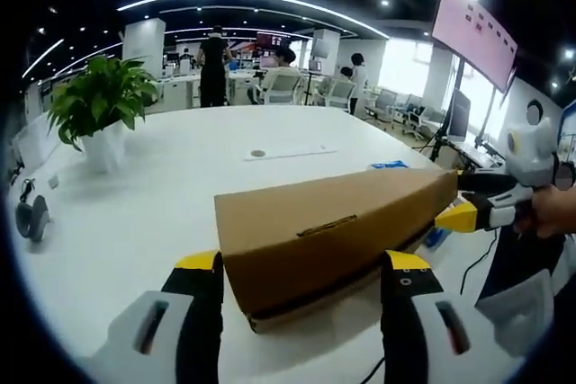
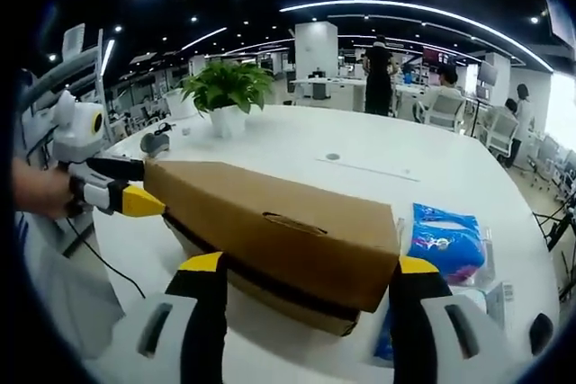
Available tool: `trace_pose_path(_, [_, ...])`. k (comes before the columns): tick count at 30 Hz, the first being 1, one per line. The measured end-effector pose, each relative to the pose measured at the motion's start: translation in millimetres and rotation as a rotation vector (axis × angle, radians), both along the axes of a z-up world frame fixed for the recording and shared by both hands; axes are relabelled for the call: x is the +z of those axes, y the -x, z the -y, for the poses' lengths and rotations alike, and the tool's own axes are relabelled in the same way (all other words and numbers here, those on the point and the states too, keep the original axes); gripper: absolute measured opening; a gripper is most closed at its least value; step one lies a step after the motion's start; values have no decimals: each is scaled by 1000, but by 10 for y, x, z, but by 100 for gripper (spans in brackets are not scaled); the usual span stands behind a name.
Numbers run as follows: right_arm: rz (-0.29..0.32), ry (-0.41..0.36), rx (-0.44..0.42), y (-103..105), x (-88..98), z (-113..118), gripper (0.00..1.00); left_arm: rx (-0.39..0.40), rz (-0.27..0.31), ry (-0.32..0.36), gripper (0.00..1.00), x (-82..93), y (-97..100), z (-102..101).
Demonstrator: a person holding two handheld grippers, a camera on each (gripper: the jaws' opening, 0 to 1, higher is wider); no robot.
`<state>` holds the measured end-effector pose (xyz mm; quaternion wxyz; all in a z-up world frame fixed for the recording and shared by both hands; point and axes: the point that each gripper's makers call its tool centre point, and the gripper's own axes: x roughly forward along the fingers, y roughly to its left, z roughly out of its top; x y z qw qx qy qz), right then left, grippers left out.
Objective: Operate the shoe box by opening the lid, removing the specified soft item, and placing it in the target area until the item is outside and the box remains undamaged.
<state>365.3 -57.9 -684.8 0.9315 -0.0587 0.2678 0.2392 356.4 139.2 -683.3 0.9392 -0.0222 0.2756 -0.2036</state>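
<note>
In the left gripper view the left gripper (image 1: pixel 306 281) had its two yellow-tipped fingers (image 1: pixel 200 263) set apart on either side of one end of the shoe box (image 1: pixel 328 231). Whether the pads pressed the cardboard could not be told, since the box end hid their inner faces. The lid (image 1: pixel 324 213) looked slightly lifted, with a dark slit under its edge, and nothing of the inside could be seen.

In the right gripper view the right gripper (image 2: pixel 310 281) likewise had its fingers (image 2: pixel 205 264) spread wide around the other end of the shoe box (image 2: pixel 279 231); contact was again unclear. The same gripper entered the left gripper view from the right, a yellow tip at the far end of the box, held by a hand (image 1: pixel 551 209) cut off at the frame edge. The left gripper (image 2: pixel 135 197) showed in the right gripper view at the box's far end, one tip touching or just beside the lid, with part of a hand (image 2: pixel 36 188).

The box sat on a white desk (image 1: pixel 162 186). Just beside it lay a blue soft pack (image 2: pixel 445 242), its lower part hidden behind a finger; in the left gripper view only a blue corner (image 1: pixel 389 165) peeked over the box. A potted plant (image 1: pixel 101 105) stood well apart from the box, and a small dark object (image 1: pixel 31 218) near the desk edge was too blurred to identify. People (image 1: pixel 214 65) stood and sat among the office desks behind.
</note>
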Motion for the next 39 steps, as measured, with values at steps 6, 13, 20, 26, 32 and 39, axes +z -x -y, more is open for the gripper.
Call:
trace_pose_path(6, [-11, -5, -6, 13, -35, -4, 73, 2, -7, -12, 69, -41, 19, 6])
trace_pose_path(13, [-33, 8, -2, 58, -138, -10, 73, 8, -33, -25, 69, -148, 59, -2])
trace_pose_path(20, [-35, 24, -3, 57, -171, 11, 70, 4, -38, -23, 68, -168, 64, -20])
trace_pose_path(26, [-49, 14, -10, 58, -212, -5, 71, 2, -49, -39, 67, -215, 64, -37])
trace_pose_path(32, [-73, -40, -37, 48, -227, 24, 68, -9, -63, -64, 66, -256, 70, -51])
trace_pose_path(39, [-87, -60, -29, 69, -225, 1, 70, 5, -70, -54, 62, -231, 53, -82])
